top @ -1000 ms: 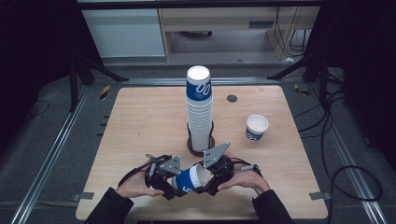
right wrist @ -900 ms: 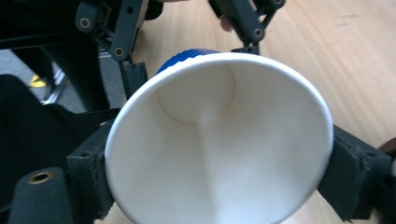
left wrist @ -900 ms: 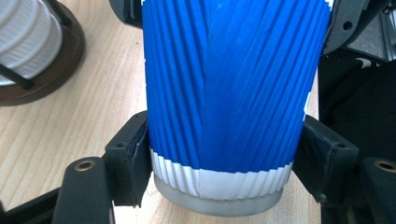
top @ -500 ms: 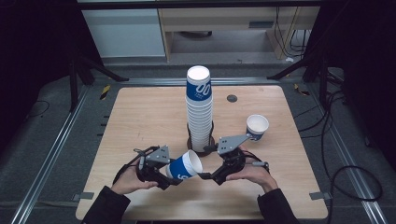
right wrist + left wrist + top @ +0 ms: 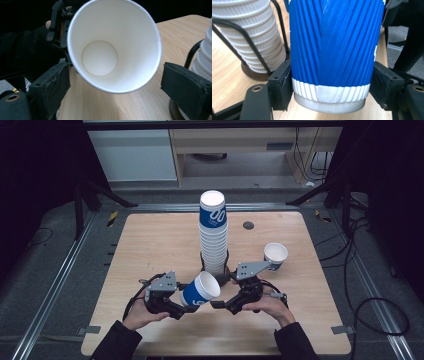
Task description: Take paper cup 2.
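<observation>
**Lower centre of the high view: cup handed to the left, right released**

At lower centre of the high view, the blue cup [image 5: 200, 289] is now carried by the left gripper [image 5: 176, 301] alone. A second ago both grippers were bunched on it, low and close together. Since then they have drawn apart and the cup has come up tilted, mouth toward the right gripper [image 5: 220, 304].

- Left: fingers [image 5: 280, 85] clamp the cup's ribbed wall just above its white base band, one on each side, in the left gripper view. The grip looks firm.
- Right: fingers [image 5: 183, 86] stand apart, either side of the cup mouth with clear air between, in the right gripper view. Nothing is held.

My read: one cup has been separated and the handover is done, so the right is free for the next move, probably setting this cup down or fetching another.

Containers:
- Held cup [image 5: 113, 45]: empty, clean white inside, bare bottom.
- Cup stack [image 5: 213, 232], centre of frame: tall nested column in a black wire holder [image 5: 249, 47] on the tabletop [image 5: 150, 245]; top cup open, contents not discernible.
- Single cup [image 5: 275, 255], right of centre: upright on the tabletop, well apart from the stack, looks empty.
</observation>
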{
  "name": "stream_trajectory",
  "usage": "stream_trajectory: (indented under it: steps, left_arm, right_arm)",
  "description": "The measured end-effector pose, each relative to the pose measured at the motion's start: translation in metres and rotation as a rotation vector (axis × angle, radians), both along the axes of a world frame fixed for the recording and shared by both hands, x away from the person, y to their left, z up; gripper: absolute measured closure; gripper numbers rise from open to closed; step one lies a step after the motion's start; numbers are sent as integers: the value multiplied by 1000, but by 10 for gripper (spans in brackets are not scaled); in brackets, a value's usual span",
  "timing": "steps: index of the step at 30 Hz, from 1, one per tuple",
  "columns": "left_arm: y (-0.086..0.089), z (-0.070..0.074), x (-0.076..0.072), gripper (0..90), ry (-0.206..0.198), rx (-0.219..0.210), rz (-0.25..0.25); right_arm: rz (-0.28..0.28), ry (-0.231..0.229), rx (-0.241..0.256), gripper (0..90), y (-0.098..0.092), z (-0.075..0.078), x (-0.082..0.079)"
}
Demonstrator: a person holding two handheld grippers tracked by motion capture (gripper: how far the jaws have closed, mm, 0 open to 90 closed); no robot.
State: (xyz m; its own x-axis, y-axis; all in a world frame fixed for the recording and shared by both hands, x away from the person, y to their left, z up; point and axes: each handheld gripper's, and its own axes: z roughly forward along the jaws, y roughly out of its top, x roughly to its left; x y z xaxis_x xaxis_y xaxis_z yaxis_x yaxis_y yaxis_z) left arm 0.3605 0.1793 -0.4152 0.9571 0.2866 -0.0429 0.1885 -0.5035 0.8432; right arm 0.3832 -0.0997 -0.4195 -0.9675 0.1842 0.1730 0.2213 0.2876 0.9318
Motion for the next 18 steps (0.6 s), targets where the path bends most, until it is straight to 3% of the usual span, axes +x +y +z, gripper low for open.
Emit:
stream_trajectory:
  steps: [11, 18]
  left_arm:
    - [-12, -3, -6, 279, -18, 3, -24]
    - [-14, -3, -7, 279, -23, 9, -29]
  right_arm:
    - [41, 34, 26, 122, 13, -5, -2]
    - [62, 63, 41, 187, 16, -8, -3]
